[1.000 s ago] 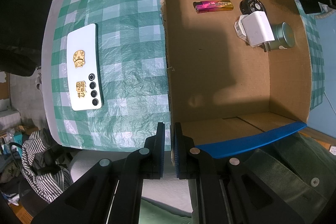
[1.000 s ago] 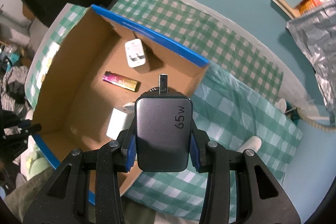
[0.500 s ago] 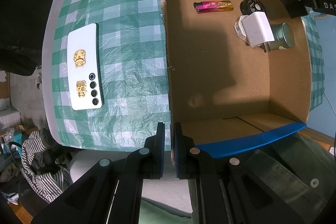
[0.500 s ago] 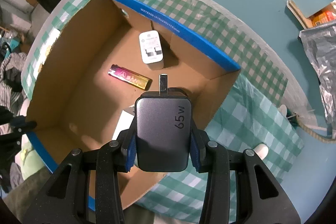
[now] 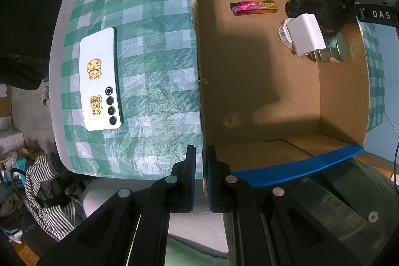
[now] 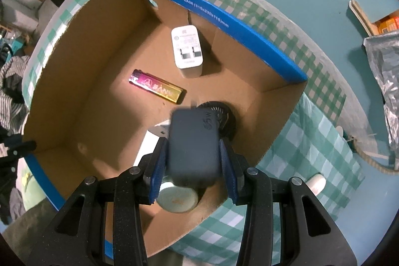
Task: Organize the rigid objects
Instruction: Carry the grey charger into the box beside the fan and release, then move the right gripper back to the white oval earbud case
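Note:
My right gripper (image 6: 192,153) points down into the cardboard box (image 6: 239,29), over its right corner. A dark grey 65 W charger (image 6: 193,146) is between its blue pads (image 6: 158,166); it looks blurred and sits farther down the jaws. Under it lie a black round object (image 6: 225,116), a white adapter (image 6: 149,148) and a green tin (image 6: 177,198). A white charger (image 6: 187,49) and an iridescent lighter (image 6: 157,89) rest on the box floor. My left gripper (image 5: 201,178) is shut on the near corner of the box wall (image 5: 199,54).
A white phone (image 5: 99,79) with gold stickers lies face down on the green checked cloth (image 5: 154,66), left of the box. The right tool's black body (image 5: 374,13) hangs over the box's far right corner. Striped clothing (image 5: 49,191) lies below the table edge.
The right gripper came lower and further over the box. The grey charger, sharp and large before, now looks blurred and smaller between the pads. The left gripper has not moved.

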{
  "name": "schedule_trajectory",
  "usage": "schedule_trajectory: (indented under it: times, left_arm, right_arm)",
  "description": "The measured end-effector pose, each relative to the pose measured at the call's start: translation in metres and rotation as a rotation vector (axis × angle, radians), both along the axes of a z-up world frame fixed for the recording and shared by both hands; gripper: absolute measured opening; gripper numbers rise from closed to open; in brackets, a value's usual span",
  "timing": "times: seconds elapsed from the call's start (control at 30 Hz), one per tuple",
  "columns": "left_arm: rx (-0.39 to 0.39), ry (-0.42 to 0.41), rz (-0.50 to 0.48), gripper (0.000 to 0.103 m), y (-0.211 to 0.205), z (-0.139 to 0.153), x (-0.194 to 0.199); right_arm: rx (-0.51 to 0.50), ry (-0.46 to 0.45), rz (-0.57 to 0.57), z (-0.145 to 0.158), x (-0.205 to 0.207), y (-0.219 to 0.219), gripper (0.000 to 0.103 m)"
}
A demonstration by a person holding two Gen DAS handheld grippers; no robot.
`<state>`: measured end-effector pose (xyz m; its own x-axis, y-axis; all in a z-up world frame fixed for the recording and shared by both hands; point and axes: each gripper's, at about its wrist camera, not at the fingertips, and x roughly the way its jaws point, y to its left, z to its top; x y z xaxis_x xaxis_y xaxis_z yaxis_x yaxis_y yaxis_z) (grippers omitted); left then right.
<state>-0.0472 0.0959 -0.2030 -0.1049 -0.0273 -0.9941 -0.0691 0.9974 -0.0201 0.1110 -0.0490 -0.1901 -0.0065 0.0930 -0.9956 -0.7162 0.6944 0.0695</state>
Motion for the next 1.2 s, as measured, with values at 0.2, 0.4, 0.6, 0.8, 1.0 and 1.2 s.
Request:
schedule_trajectory:
  times: [0.2, 0.4, 0.6, 0.8, 1.0, 1.2]
  left_arm:
    - [0.001, 0.0, 0.0, 0.009, 0.0, 0.0, -0.001]
    - [0.0, 0.0, 0.001, 0.009, -0.001, 0.001, -0.001]
    - [-0.001, 0.004, -0.006, 0.009, -0.001, 0.0, -0.001]
    - [-0.002, 0.005, -0.008, 0.009, -0.001, 0.0, -0.001]
    - [-0.002, 0.005, -0.008, 0.009, -0.001, 0.0, -0.001]
    - [-0.001, 0.005, -0.008, 0.009, -0.001, 0.0, -0.001]
  right_arm:
    - [0.003, -0.024, 0.006, 0.007, 0.001, 0.004, 0.041]
    - [0.016, -0.037, -0.004, 0.016, 0.002, 0.001, 0.041]
    - [0.036, -0.048, -0.038, 0.029, 0.007, -0.008, 0.042]
    - [0.045, -0.056, -0.061, 0.04, 0.01, -0.022, 0.042]
    - [0.055, -0.065, -0.094, 0.05, 0.012, -0.039, 0.042]
    - [0.049, -0.066, -0.125, 0.053, 0.016, -0.058, 0.042]
